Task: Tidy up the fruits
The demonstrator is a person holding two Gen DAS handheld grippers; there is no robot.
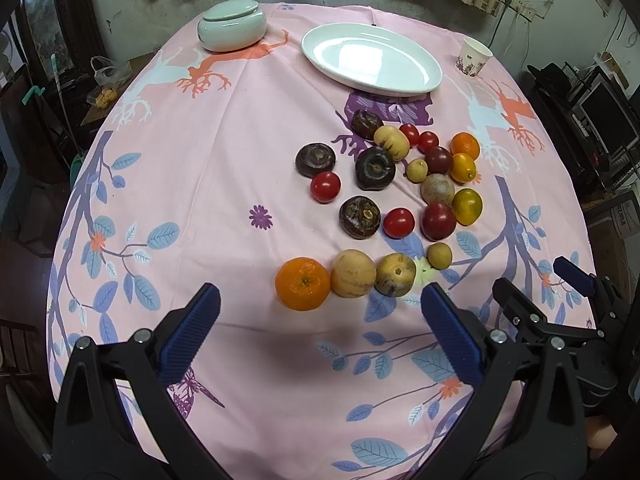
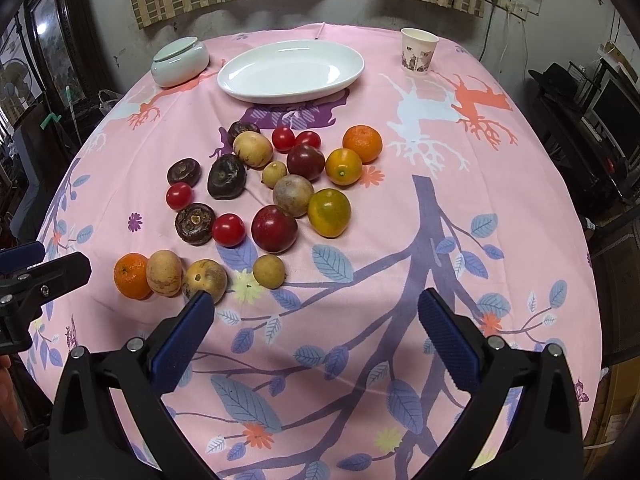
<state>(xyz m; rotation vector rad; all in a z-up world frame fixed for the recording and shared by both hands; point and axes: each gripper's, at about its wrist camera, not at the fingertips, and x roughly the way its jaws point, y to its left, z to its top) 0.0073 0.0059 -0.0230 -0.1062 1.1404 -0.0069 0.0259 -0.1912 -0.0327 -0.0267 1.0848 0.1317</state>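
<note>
Both grippers were held above the near edge of the table, jaws spread wide, nothing in either. The left gripper [image 1: 320, 308] pointed at the near row of fruit; the right gripper [image 2: 316, 312] sat just beside it to the right, over bare pink tablecloth [image 2: 460, 184].

The fruit was all loose on the cloth, none on the white oval plate [image 2: 292, 70], which stood behind the pile toward the far side. Near row, left to right, touching: a mandarin [image 1: 303, 284], a tan striped melon-like fruit [image 1: 353, 273], and a second one with a hole in its end [image 1: 395, 274]. A small longan [image 1: 439, 255] lay just right of them, apart.

Behind that was the main cluster:
- four dark water chestnuts, e.g. one at the left edge [image 1: 315, 159]
- red cherry tomatoes, one beside that chestnut [image 1: 325, 187]
- two dark red plums, the nearer one [image 2: 274, 228] touching a green-yellow tomato [image 2: 329, 212]
- a second mandarin [image 2: 362, 143] at the far right of the cluster, with a yellow-orange fruit [image 2: 343, 167] just in front of it

A pale green lidded jar [image 1: 232, 25] stood at the far left, its lid tilted. A paper cup [image 2: 419, 51] stood at the far right, well apart from the fruit.
</note>
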